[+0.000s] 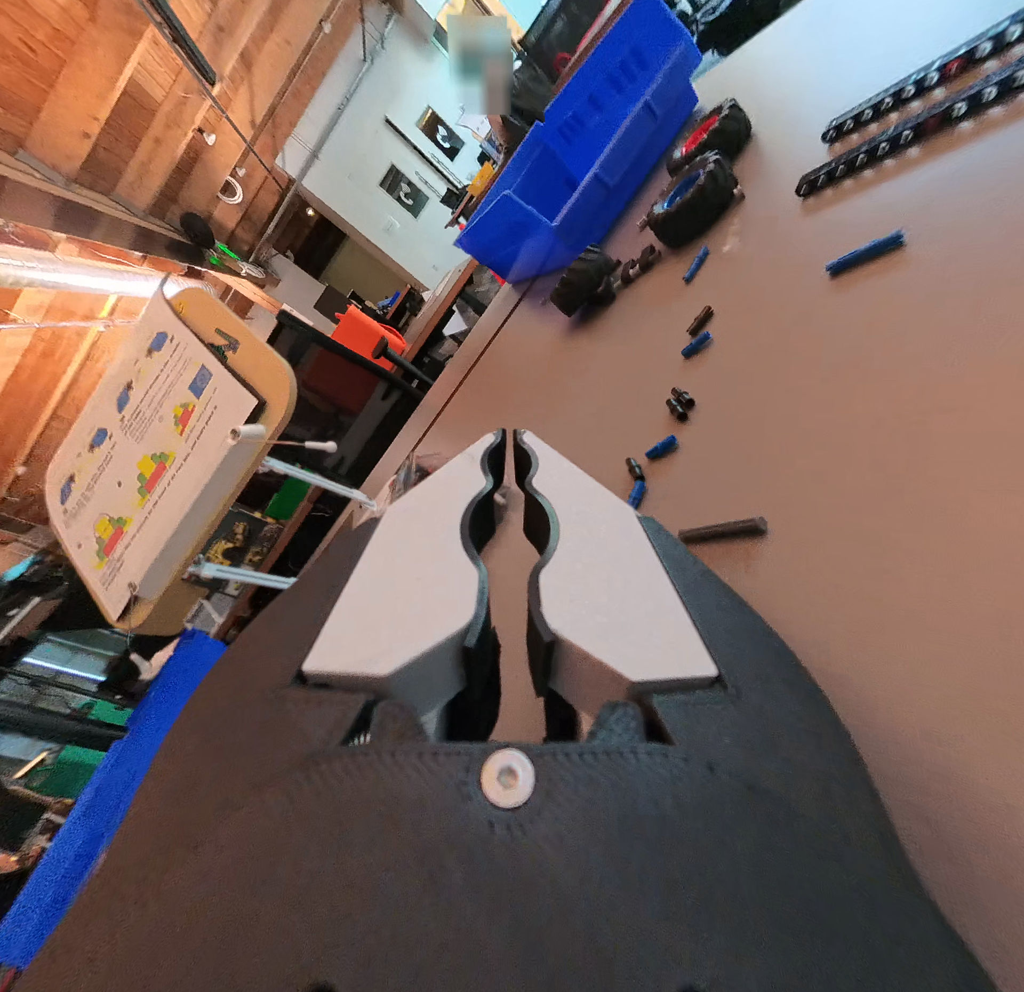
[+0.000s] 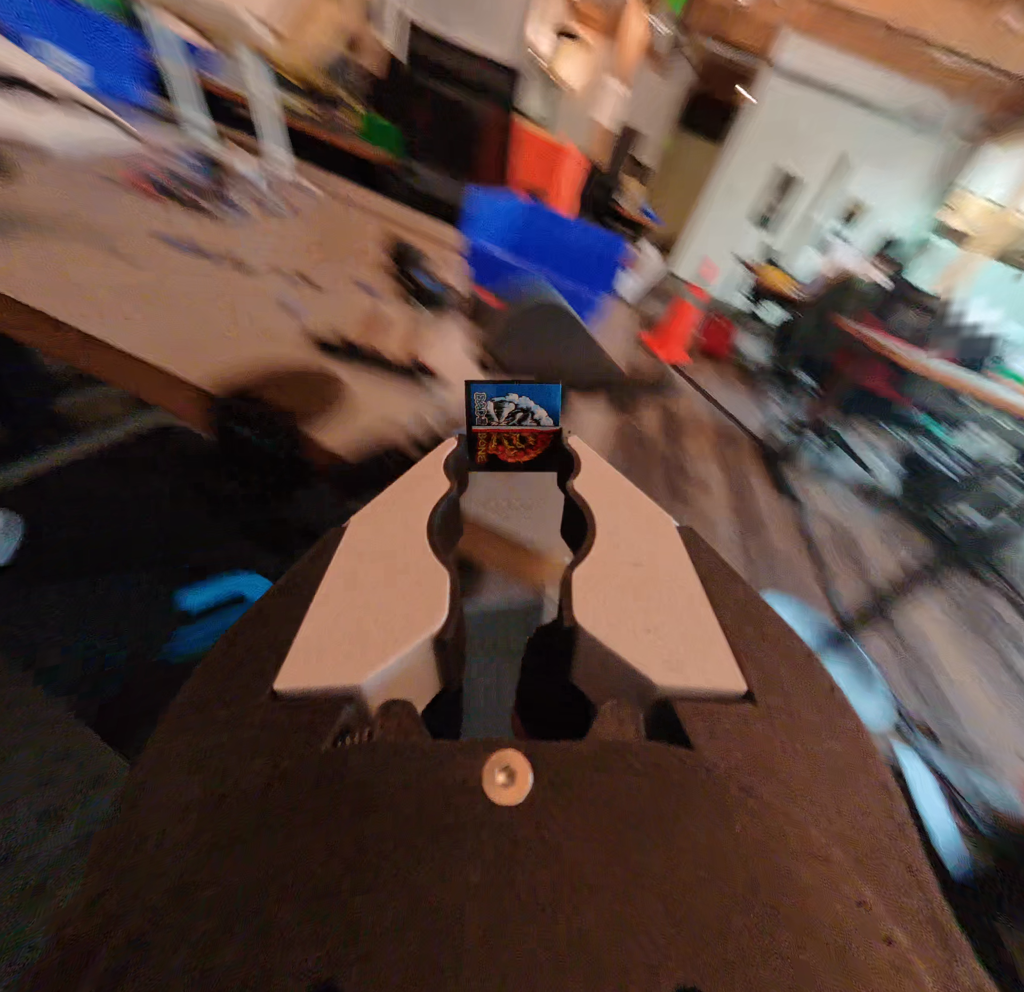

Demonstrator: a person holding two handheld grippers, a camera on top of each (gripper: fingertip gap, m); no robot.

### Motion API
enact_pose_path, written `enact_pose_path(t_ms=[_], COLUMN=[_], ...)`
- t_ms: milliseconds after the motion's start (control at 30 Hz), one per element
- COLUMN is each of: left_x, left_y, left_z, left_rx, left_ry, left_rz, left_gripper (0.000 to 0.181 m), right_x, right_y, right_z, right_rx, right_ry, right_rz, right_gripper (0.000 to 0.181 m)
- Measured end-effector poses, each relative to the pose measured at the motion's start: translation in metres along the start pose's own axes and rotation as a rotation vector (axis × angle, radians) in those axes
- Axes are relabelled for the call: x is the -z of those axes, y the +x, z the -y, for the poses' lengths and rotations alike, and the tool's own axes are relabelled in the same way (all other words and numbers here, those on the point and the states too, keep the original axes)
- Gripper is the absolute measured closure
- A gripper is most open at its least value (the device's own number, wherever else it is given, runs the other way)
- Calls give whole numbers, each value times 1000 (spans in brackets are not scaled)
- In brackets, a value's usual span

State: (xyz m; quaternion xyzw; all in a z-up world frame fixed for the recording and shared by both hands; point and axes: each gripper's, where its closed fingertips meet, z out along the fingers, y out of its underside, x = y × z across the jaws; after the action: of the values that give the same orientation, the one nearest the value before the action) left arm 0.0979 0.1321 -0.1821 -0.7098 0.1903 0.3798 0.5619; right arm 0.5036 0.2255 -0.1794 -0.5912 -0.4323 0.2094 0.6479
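A: Brown laminate, that worktop, and the left gripper hangs low over it with its tips almost touching, only a thin slit between them and nothing in it.

B: What is nearest to it?

A: A dark rod lies just right of the fingers, and a loose trail of small blue pins and dark bushes runs away from them. The worktop's left edge passes close by the tips; right of the trail the surface lies open up to two black beams.

B: And the containers?

A: A blue bin stands at the far edge. Its inside faces away, so I cannot tell what it holds. Black wheels lie against its near side.

B: The right one?

A: The right gripper is clamped at a middling width on a small card, held upright at the very tips. The card has a blue upper half and a dark lower half with printed art and lettering. Everything beyond is smeared, though the bin shows far ahead on the worktop.

B: Any other print?

A: An illustrated board stands off the left edge.
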Motion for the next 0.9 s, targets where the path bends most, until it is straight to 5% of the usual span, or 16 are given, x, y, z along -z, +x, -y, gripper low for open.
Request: enact_pose_path(t_ms=[100,267,467,633,900], left_x=[25,26,-38,-72,-79], left_y=[-19,-78,-69,-89,-101], left_z=[-19,-79,-147,-150,-125], left_rx=[15,123,148,131,299], left_ry=[1,-119,-337,-238,-60], left_rz=[27,-5,-365,-376,-447], left_gripper=[181,154,126,181,181], right_x=[-47,-162,-301,-354,-404], right_y=[-106,-244,-315,-335,-360], right_z=[111,167,134,105,104], right_rx=[39,161,161,189,196], right_ry=[144,-12,-332,-498,-644], right_rz=[293,617,717,720,744], right_gripper=[151,151,152,152,151])
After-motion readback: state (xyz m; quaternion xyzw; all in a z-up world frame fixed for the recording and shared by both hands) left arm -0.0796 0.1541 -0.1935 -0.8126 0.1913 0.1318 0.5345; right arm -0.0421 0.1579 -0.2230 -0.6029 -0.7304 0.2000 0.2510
